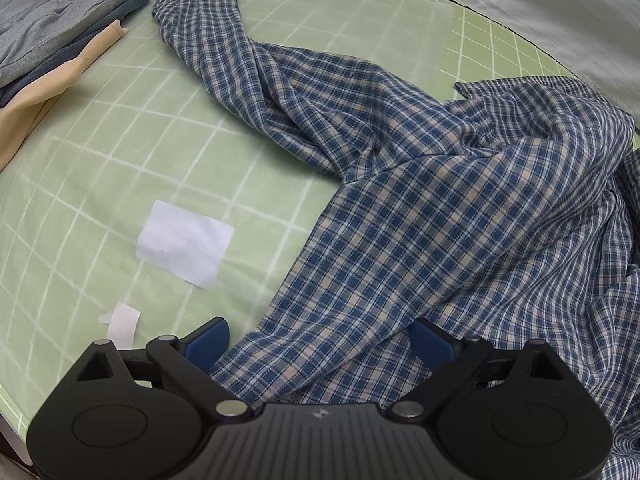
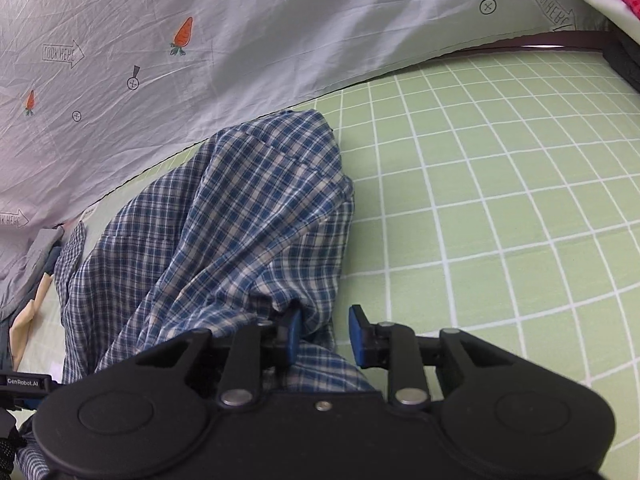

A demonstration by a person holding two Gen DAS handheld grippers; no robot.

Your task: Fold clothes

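Left gripper: jaws spread wide, blue pads either side of the near hem of a blue plaid shirt, cloth lying between them ungripped. Right gripper: jaws parted, left pad pressed into bunched plaid fabric, right pad clear of it; apparently not clamped. Shirt: crumpled across a green grid-pattern sheet, one sleeve running to the far left. Near left: white paper rectangle, smaller scrap. Far left: stacked grey, dark blue and tan garments. Far side: grey carrot-print cloth.
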